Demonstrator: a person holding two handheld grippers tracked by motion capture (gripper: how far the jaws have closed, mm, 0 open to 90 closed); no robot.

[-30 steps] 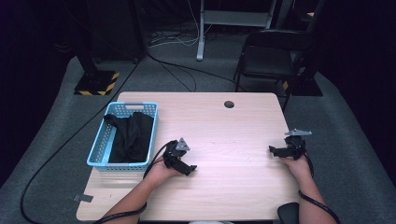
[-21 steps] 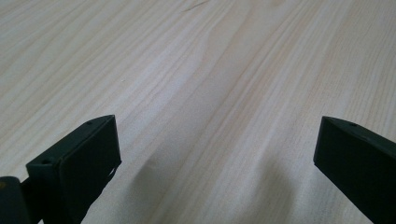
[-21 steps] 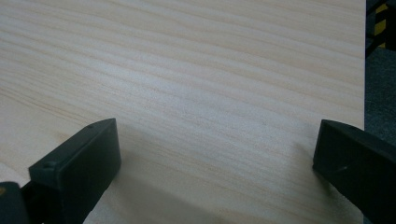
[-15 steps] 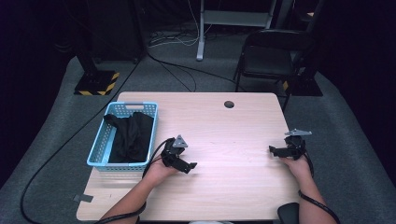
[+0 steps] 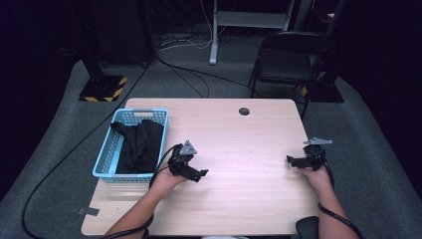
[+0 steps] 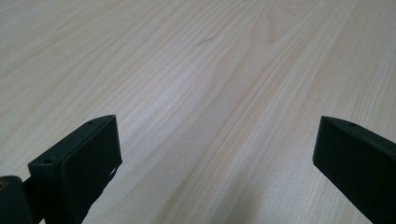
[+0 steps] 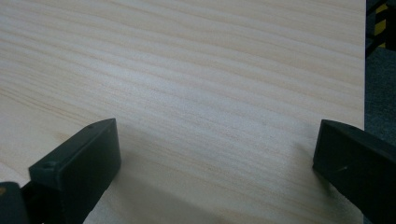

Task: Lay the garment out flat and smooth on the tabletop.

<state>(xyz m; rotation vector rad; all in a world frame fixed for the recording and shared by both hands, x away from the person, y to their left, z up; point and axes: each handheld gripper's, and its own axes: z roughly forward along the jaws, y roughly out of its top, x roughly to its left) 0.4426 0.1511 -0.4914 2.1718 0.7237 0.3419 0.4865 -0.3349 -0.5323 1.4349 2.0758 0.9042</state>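
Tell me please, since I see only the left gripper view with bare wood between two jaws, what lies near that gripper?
Observer: A blue basket sits just beside the left gripper, near the table's left edge.
Operator: Is anything in it?
Observer: Yes, a black cloth is heaped inside.
Operator: And where is the right gripper?
Observer: The right gripper rests at the table's right edge, jaws wide apart over bare wood.

Both grippers' jaws wide apart.
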